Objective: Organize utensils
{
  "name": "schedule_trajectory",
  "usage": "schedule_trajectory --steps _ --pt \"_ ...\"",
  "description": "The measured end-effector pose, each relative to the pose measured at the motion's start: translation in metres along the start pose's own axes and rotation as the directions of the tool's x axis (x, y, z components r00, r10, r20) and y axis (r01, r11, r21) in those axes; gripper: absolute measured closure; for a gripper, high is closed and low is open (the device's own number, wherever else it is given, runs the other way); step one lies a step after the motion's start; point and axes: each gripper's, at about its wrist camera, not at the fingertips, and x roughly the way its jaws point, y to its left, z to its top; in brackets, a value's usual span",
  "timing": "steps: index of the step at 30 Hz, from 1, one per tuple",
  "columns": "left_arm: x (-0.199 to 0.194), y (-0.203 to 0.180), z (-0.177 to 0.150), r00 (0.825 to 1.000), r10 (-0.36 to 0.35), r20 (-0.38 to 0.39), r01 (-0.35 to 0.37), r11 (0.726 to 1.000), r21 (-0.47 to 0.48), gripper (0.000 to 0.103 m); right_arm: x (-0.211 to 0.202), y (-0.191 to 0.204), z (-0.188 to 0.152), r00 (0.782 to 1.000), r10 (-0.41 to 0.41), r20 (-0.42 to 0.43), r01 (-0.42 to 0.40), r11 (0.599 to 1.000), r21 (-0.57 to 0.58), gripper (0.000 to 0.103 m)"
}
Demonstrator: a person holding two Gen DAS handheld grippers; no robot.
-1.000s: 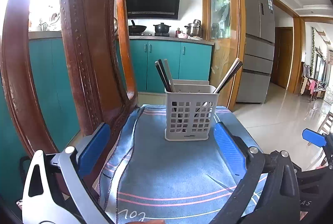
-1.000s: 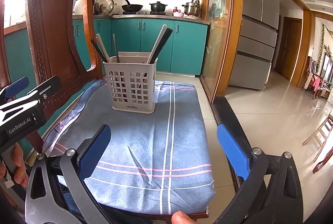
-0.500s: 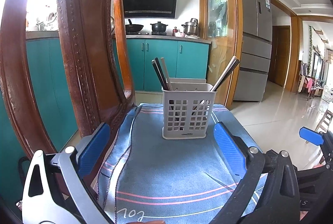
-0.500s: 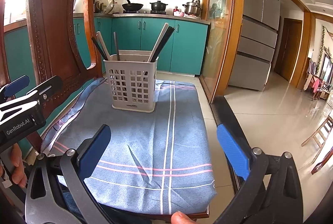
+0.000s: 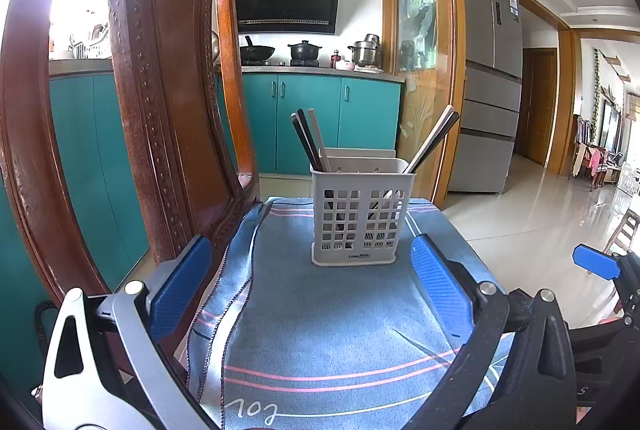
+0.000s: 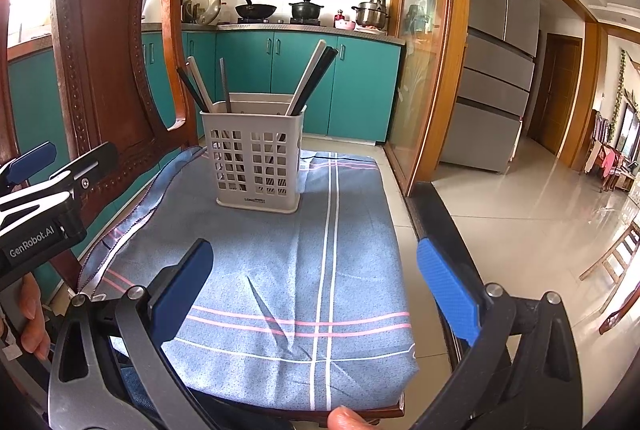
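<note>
Wooden chair up left of both grippers, blue cloth spread beneath them. Straight ahead of left gripper, ahead-left of right gripper: white slotted utensil holder upright on cloth, chopsticks leaning inside. Both grippers spread wide, empty, well short of holder.
</note>
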Motion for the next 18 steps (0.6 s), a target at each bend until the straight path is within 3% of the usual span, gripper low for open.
schedule_trajectory --steps 18 --pt "0.018 -0.001 -0.006 0.999 0.007 -0.048 -0.007 1.0 -0.004 0.003 0.017 -0.003 -0.007 0.999 0.021 -0.041 -0.019 0.999 0.028 0.004"
